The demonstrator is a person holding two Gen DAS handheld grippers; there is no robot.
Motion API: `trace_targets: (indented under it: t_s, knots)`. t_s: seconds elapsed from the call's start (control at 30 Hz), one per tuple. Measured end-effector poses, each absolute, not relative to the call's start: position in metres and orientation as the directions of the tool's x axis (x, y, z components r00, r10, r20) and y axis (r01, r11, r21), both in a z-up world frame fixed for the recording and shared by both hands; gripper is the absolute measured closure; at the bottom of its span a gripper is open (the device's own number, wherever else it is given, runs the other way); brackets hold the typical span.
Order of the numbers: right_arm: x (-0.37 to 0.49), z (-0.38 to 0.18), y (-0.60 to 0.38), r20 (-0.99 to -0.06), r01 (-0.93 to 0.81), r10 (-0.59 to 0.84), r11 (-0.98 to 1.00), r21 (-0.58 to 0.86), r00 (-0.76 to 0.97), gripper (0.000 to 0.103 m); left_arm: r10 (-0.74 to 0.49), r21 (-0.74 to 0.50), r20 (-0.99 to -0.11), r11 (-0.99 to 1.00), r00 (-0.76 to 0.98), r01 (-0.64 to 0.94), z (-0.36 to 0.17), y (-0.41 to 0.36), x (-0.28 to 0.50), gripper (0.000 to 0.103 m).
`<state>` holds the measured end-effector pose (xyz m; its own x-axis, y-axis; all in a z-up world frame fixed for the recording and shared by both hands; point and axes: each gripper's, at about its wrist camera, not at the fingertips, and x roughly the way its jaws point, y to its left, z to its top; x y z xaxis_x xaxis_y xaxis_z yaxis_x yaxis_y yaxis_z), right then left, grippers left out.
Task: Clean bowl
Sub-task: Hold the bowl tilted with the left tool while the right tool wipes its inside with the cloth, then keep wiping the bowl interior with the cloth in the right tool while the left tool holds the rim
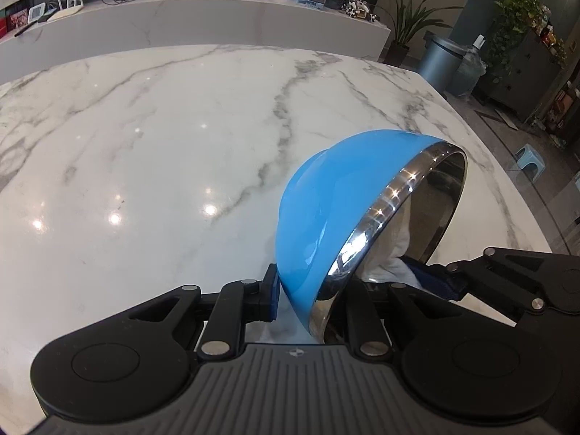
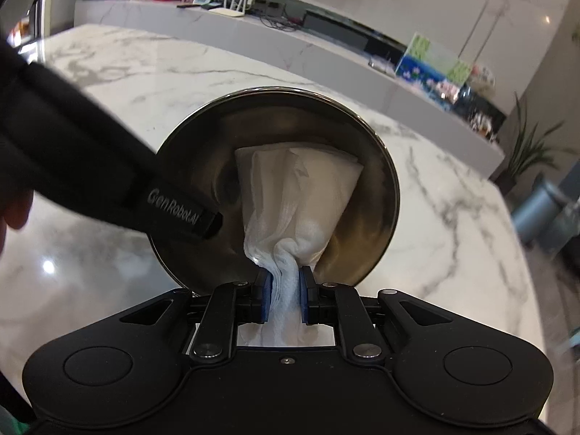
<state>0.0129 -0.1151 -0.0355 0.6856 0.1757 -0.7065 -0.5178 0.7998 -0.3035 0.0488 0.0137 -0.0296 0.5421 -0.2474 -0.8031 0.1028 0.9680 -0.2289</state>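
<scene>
A bowl point(image 1: 337, 214), blue outside and shiny steel inside, is held tilted on its side above the marble table. My left gripper point(image 1: 311, 297) is shut on the bowl's rim, one finger outside on the blue wall, the other inside. In the right wrist view the bowl's steel inside point(image 2: 366, 217) faces me. My right gripper point(image 2: 284, 299) is shut on a white cloth point(image 2: 293, 195) that is pressed into the bowl. The cloth also shows in the left wrist view point(image 1: 391, 250). The left gripper's finger point(image 2: 170, 210) reaches in over the rim from the left.
White marble table point(image 1: 163, 152) lies below both grippers. A ledge point(image 1: 188, 11) behind it holds a router, cables and pictures. A grey bin point(image 1: 442, 61), potted plants and a small blue stool point(image 1: 531, 159) stand on the floor at the right.
</scene>
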Motion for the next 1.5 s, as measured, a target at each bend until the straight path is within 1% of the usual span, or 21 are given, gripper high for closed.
trace_targets:
  t_s: [0.23, 0.27, 0.33, 0.4, 0.47, 0.7, 0.77, 0.87, 0.93, 1.03, 1.2, 1.3, 1.37, 1.5]
  knots:
    - [0.019, -0.033, -0.122, -0.720, -0.503, 0.208, 0.836, -0.220, 0.662, 0.091, -0.246, -0.231, -0.796, 0.968, 0.553, 0.097, -0.029, 0.017, 0.047, 0.088]
    - [0.020, -0.033, -0.123, -0.721, -0.501, 0.209, 0.838, -0.216, 0.661, 0.091, -0.244, -0.230, -0.795, 0.968, 0.555, 0.096, -0.029, 0.017, 0.047, 0.087]
    - [0.021, -0.032, -0.124, -0.724, -0.497, 0.213, 0.844, -0.201, 0.656, 0.091, -0.236, -0.223, -0.794, 0.970, 0.561, 0.092, -0.029, 0.017, 0.046, 0.080]
    - [0.024, -0.031, -0.127, -0.733, -0.486, 0.228, 0.860, -0.157, 0.641, 0.090, -0.231, -0.222, -0.795, 0.971, 0.561, 0.087, -0.030, 0.016, 0.047, 0.077]
    - [0.028, -0.031, -0.131, -0.742, -0.474, 0.249, 0.874, -0.104, 0.623, 0.089, -0.240, -0.234, -0.797, 0.969, 0.554, 0.082, -0.032, 0.017, 0.047, 0.077]
    - [0.043, -0.033, -0.153, -0.754, -0.404, 0.394, 0.895, 0.187, 0.525, 0.089, -0.281, -0.291, -0.806, 0.955, 0.522, 0.065, -0.037, 0.020, 0.048, 0.077]
    - [0.046, -0.034, -0.159, -0.749, -0.385, 0.430, 0.888, 0.250, 0.504, 0.089, -0.289, -0.302, -0.802, 0.951, 0.522, 0.063, -0.036, 0.023, 0.049, 0.081]
    - [0.047, -0.033, -0.162, -0.746, -0.374, 0.448, 0.883, 0.283, 0.493, 0.089, -0.297, -0.301, -0.800, 0.950, 0.522, 0.079, -0.035, 0.021, 0.049, 0.087]
    - [0.047, -0.032, -0.160, -0.747, -0.381, 0.444, 0.884, 0.272, 0.495, 0.089, -0.292, -0.285, -0.801, 0.954, 0.522, 0.096, -0.035, 0.018, 0.050, 0.089]
    - [0.043, -0.029, -0.151, -0.753, -0.417, 0.409, 0.887, 0.197, 0.516, 0.091, -0.284, -0.267, -0.804, 0.958, 0.523, 0.109, -0.034, 0.016, 0.050, 0.090]
    - [0.034, -0.026, -0.133, -0.750, -0.477, 0.301, 0.878, -0.023, 0.589, 0.091, -0.261, -0.237, -0.807, 0.965, 0.530, 0.116, -0.033, 0.014, 0.050, 0.090]
    - [0.023, -0.028, -0.124, -0.728, -0.494, 0.227, 0.852, -0.172, 0.646, 0.091, -0.251, -0.227, -0.808, 0.967, 0.534, 0.111, -0.032, 0.015, 0.050, 0.089]
    - [0.017, -0.030, -0.120, -0.716, -0.500, 0.197, 0.832, -0.239, 0.670, 0.091, -0.246, -0.226, -0.808, 0.969, 0.535, 0.105, -0.032, 0.016, 0.050, 0.089]
    - [0.011, -0.033, -0.119, -0.707, -0.512, 0.191, 0.814, -0.273, 0.681, 0.091, -0.242, -0.224, -0.808, 0.969, 0.537, 0.100, -0.031, 0.018, 0.049, 0.090]
